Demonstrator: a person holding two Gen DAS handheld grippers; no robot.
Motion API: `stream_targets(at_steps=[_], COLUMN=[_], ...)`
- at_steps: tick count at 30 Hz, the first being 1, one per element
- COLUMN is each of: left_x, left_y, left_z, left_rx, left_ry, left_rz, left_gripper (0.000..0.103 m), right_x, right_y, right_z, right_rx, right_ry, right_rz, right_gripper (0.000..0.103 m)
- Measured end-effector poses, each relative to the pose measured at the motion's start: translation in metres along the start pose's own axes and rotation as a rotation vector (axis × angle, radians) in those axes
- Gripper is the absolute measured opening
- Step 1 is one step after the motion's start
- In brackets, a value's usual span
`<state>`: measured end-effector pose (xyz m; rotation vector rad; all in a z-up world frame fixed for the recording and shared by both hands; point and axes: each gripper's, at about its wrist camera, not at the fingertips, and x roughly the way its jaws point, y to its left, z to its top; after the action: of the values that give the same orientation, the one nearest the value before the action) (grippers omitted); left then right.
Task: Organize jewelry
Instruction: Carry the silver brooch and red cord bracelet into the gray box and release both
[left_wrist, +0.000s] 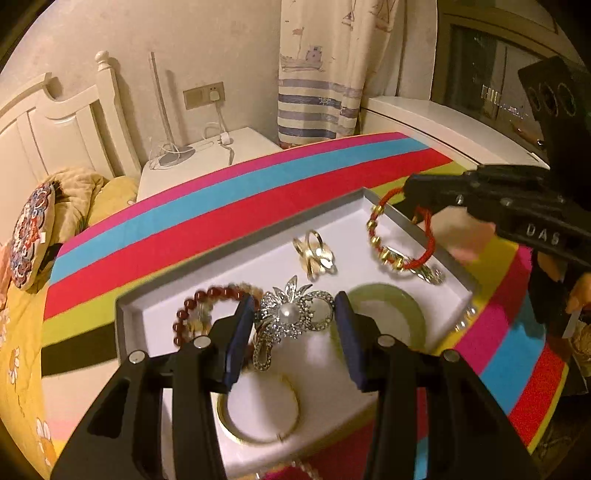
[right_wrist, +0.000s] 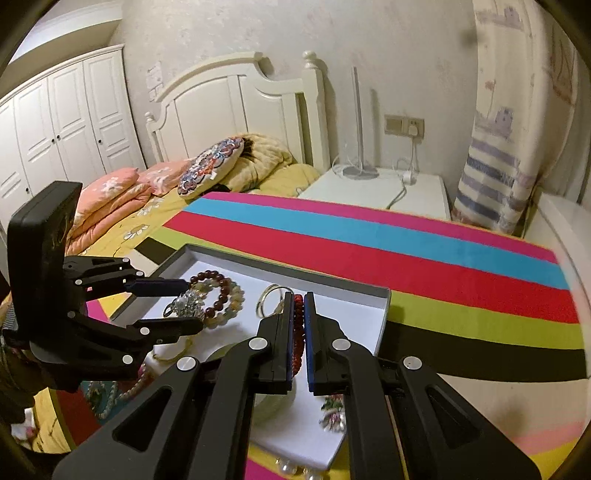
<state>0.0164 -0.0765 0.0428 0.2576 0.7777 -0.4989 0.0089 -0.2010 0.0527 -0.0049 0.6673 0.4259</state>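
text: we read "DAS" | on: black body of the right claw (left_wrist: 417, 206), raised letters, left wrist view | right wrist view: we read nothing | window reflection at top right of left wrist view: lit marks, too blurred for us to read | no numbers, no labels elsewhere

Home bedroom, white headboard (right_wrist: 236, 96), pillows (right_wrist: 122, 192), wardrobe (right_wrist: 62, 125), nightstand (right_wrist: 376, 188), sailboat curtain (left_wrist: 325, 70)

Colours on the striped cloth and in the white tray

The cloth (left_wrist: 236, 199) has pink, blue, red, lime and black stripes; the tray (left_wrist: 207, 273) is white inside; at 2 o'clock a red cord bracelet (left_wrist: 402, 236) with gold beads; at 9 o'clock dark red beads (left_wrist: 192, 306).
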Motion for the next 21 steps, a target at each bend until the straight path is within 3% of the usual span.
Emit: stream_targets(at_steps=[16,18,20,21], left_x=[0.054,0.053,0.048,0.045], left_y=[0.004,0.005,0.006,0.007], left_z=[0.014,0.014,0.014,0.014], left_rx=[0.015,0.008,0.002,-0.002], left_ry=[0.07,0.065,0.047,0.042], left_rz=[-0.012,-0.01,-0.001,-0.001], left_gripper=[0.045,0.055,0.061,0.062], right_x=[0.054,0.05,0.042,0.038], right_y=[-0.024,-0.024,-0.025,-0.025], right_z=[-0.006,-0.007,-0.007,-0.007], right_rx=[0.065,0.067,0.076,0.078], right_ry=[0.121,0.112,0.093,0.086], right_rz=[-0.042,-0.047,-0.047,-0.05], right_gripper=[0.009,0.017,0.034,0.036])
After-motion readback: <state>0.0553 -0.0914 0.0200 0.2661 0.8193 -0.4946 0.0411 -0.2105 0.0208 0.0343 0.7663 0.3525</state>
